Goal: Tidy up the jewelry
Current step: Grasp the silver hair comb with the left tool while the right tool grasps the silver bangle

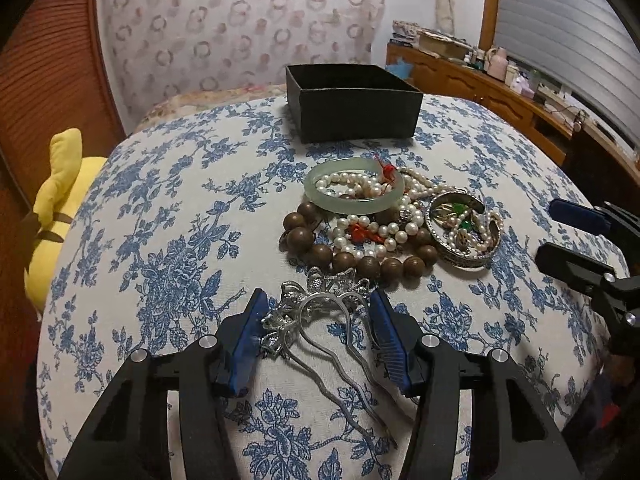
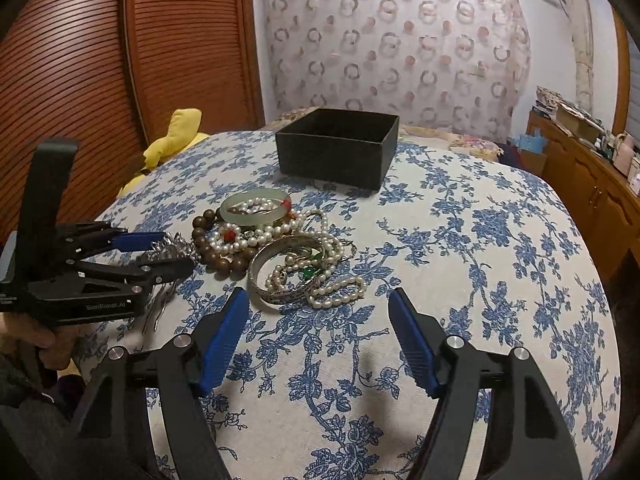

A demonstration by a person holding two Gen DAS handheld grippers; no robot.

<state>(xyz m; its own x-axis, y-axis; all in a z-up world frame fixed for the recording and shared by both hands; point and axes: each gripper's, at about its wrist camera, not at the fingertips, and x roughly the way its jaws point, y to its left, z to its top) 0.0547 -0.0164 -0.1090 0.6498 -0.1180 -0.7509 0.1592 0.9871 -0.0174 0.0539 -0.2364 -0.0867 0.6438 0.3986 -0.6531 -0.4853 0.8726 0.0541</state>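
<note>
- My left gripper (image 1: 316, 336) has its jaws set on either side of the silver hairpin (image 1: 320, 312), which lies on the blue-flowered cloth (image 1: 160, 240) on the near side of the jewelry pile, the side away from the black box (image 1: 352, 104). The left pad looks to be against the ornate head; the right pad stands just clear of the prongs, so I judge this a closing grasp, not yet clenched.
- My right gripper (image 2: 318, 336) hangs released, jaws wide with nothing between them, over bare cloth just short of the silver bangle (image 2: 280, 276).
- Further toward the box from the hairpin, the pile sits in one tangle: brown wooden beads (image 1: 344, 260), pearl strands (image 1: 372, 232), the silver bangle with small green and gold pieces inside it, and a pale green jade bangle (image 1: 354, 186) nearest the box.
- The box stands open beyond the pile, apart from it; no jewelry shows inside.
- My judgement: sorting has barely begun. Every piece is out on the cloth, and the hairpin looks like the first to go.
</note>
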